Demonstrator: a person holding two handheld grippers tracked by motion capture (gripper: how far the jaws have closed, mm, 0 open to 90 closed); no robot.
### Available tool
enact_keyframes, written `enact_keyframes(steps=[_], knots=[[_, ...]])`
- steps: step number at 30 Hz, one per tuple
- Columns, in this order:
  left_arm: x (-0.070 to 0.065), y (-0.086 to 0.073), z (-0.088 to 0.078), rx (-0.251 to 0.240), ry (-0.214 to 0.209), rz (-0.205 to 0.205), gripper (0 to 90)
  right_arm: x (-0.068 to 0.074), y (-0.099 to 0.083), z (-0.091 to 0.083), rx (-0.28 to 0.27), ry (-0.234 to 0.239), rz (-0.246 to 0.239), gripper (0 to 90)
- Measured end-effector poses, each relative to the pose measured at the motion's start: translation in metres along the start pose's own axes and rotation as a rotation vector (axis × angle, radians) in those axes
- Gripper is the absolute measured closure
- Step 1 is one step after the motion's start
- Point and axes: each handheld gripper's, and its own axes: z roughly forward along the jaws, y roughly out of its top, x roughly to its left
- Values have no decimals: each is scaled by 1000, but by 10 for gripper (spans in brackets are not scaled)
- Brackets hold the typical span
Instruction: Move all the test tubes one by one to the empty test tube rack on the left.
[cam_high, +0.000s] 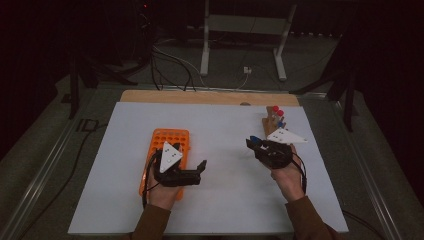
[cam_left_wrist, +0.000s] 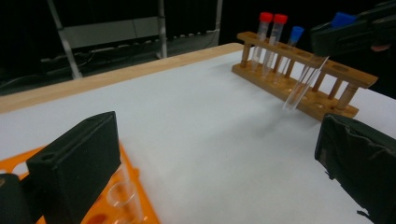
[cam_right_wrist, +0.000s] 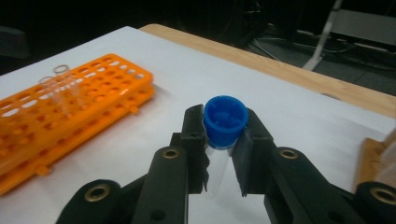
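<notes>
My right gripper (cam_right_wrist: 224, 140) is shut on a clear test tube just under its blue cap (cam_right_wrist: 225, 119). In the high view this gripper (cam_high: 253, 143) hovers left of the wooden rack (cam_high: 272, 122). Seen from the left gripper view, the held tube (cam_left_wrist: 303, 84) hangs tilted in front of the wooden rack (cam_left_wrist: 303, 77), which holds two red-capped tubes (cam_left_wrist: 273, 28) and a blue-capped one (cam_left_wrist: 295, 35). My left gripper (cam_left_wrist: 217, 154) stands wide open with nothing between its jaws. It sits at the near right corner of the orange rack (cam_high: 167, 145).
The orange rack (cam_right_wrist: 70, 112) holds a few uncapped clear tubes (cam_right_wrist: 58, 84). A white mat (cam_high: 225, 200) covers the wooden table, whose far edge (cam_high: 210, 96) shows bare wood. Beyond it are cables and a metal stand (cam_high: 245, 30) on the dark floor.
</notes>
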Motion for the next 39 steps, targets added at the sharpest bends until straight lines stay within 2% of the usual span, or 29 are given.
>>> enact_keyframes(steps=[7, 18, 25, 31, 35, 39], knots=[[-15, 7, 12, 2, -44, 29, 41, 11, 0, 4, 14, 40, -5, 762], [-33, 4, 37, 42, -85, 47, 80, 27, 1, 9, 31, 92, -16, 761], [-43, 3, 50, 65, -121, 51, 161, 36, 1, 12, 37, 120, -25, 762], [-52, 1, 58, 90, -126, 88, 179, 42, 0, 14, 39, 144, -25, 761], [-58, 0, 63, 91, -115, 104, 284, 44, 0, 15, 41, 153, -27, 761], [-60, -1, 66, 90, -119, 118, 460, 46, 0, 15, 41, 163, -29, 761]])
